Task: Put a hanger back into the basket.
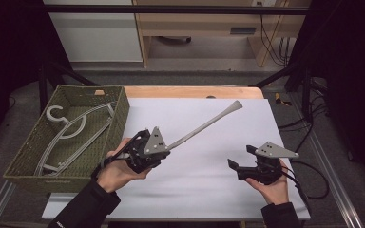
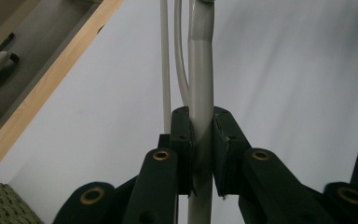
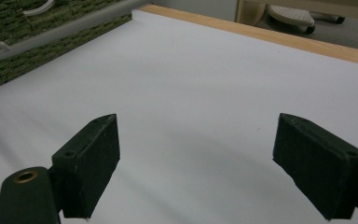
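Note:
A grey plastic hanger (image 1: 209, 123) slants up and to the right above the white table top, seen almost edge-on. My left gripper (image 1: 164, 151) is shut on its lower end. In the left gripper view the pads (image 2: 186, 140) pinch the hanger's thick grey arm (image 2: 200, 70), and two thinner rods run beside it. My right gripper (image 1: 240, 156) sits low at the right, held in a hand and pointing left. Its jaws (image 3: 196, 140) stand wide open with nothing between them, only white table beneath.
A green woven basket (image 1: 119, 107) stands at the table's left edge with more grey hangers (image 1: 71, 128) lying in it. The white board (image 1: 209, 190) covers the table, with a wooden strip (image 1: 190, 91) at the far edge. Cables (image 1: 309, 175) lie to the right.

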The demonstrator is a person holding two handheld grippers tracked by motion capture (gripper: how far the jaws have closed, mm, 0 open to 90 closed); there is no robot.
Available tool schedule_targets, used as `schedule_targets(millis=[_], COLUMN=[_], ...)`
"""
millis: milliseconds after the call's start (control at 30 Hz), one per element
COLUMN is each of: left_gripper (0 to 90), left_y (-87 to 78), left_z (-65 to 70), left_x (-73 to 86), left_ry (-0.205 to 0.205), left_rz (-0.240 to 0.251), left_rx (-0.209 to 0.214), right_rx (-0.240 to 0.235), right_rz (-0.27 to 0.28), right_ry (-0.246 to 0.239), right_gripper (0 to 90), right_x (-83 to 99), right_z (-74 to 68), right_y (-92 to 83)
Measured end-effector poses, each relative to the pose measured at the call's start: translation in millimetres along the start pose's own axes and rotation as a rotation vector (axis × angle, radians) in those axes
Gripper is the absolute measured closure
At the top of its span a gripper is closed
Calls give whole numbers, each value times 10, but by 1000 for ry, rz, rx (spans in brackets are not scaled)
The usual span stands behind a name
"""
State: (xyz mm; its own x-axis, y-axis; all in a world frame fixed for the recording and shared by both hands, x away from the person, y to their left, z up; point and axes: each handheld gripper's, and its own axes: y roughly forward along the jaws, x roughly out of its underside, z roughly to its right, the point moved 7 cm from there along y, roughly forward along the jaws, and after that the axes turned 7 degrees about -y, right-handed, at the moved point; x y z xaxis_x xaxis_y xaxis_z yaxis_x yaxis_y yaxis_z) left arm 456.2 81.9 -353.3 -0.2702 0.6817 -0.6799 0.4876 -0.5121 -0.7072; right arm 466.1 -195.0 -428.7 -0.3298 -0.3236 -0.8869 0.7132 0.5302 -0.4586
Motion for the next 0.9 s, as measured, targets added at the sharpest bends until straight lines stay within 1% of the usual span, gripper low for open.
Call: schedule_targets(millis=[67, 133, 167, 233, 333, 433, 500, 567, 600, 667, 867, 900], left_gripper=[802, 802, 802, 802, 802, 801, 802, 802, 801, 802, 802, 802], left_y=[-73, -134, -159, -257, -393, -511, -586, -642, -686, -741, -896, -923], left_z=[-17, -37, -45, -81, -149, -241, -313, -370, -417, -488, -699, -734], left_x=[-30, -51, -60, -92, -135, -161, -159, -154, -140, -118, -59, -50], left_ry=[-3, 2, -2, -13, -30, -34, -41, -62, -64, -81, -126, -133], left_rz=[2, 1, 3, 18, 40, 37, 32, 42, 37, 36, 33, 34], left_rx=[3, -5, -6, 3, 5, -17, -19, -22, -20, -15, -9, -15], right_rx=[2, 4, 2, 0, 0, 1, 7, 11, 11, 13, 17, 16], right_rz=[-3, -4, -5, -8, -12, -17, -17, -10, -9, -2, -8, -8], right_ry=[-3, 0, -1, -4, -4, -3, -6, -7, -5, -9, -12, -14], right_gripper=[149, 149, 149, 148, 146, 141, 140, 139, 139, 139, 130, 129], right_x=[10, 13, 14, 18, 22, 30, 31, 24, 22, 17, 24, 25], right_z=[9, 12, 10, 7, 9, 11, 18, 23, 24, 28, 24, 24], right_y=[1, 1, 2, 2, 5, 7, 4, -2, -5, -11, -2, -1])
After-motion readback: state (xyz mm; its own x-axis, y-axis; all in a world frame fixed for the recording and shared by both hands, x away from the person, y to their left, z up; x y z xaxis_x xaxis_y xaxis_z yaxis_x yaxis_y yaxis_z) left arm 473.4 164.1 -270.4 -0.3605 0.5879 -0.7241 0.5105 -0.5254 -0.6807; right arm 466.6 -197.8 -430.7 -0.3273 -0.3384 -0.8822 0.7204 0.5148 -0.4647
